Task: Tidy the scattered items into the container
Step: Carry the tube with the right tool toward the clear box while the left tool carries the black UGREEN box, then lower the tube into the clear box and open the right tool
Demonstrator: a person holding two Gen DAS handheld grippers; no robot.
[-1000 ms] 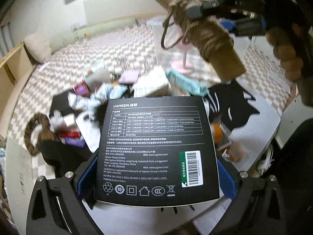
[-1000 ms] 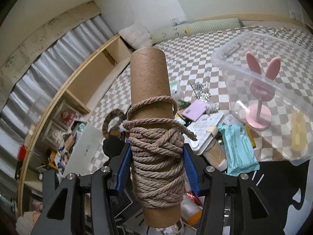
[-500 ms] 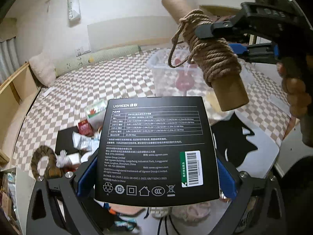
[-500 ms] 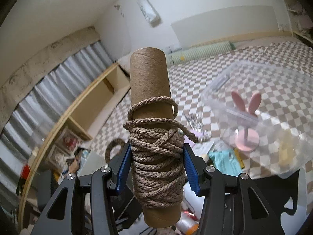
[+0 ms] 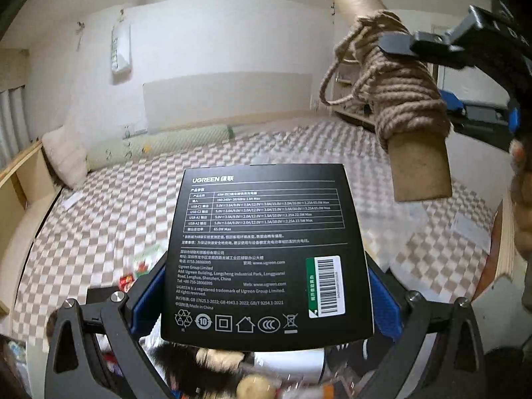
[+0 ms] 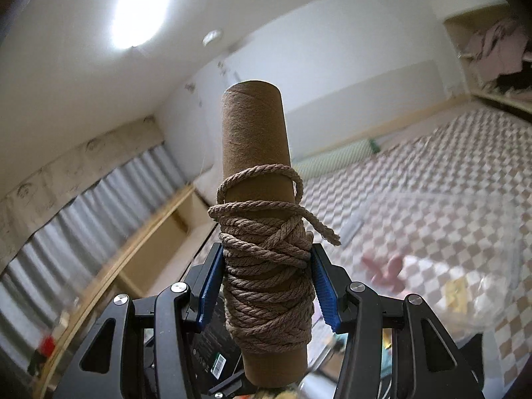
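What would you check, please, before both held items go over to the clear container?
1. Left hand-held gripper shut on the black box, blue pads on both side edges: ok.
2. Right hand-held gripper shut on the rope spool, pads pressing the wound rope: ok.
3. Loose rope end hangs free beside the spool and could snag: not ok.
4. Spool and box apart in the left wrist view: ok.
5. Clear container in sight and sharp enough to aim at: not ok, it is only a blur at the right.
6. Free room inside the container: cannot tell.
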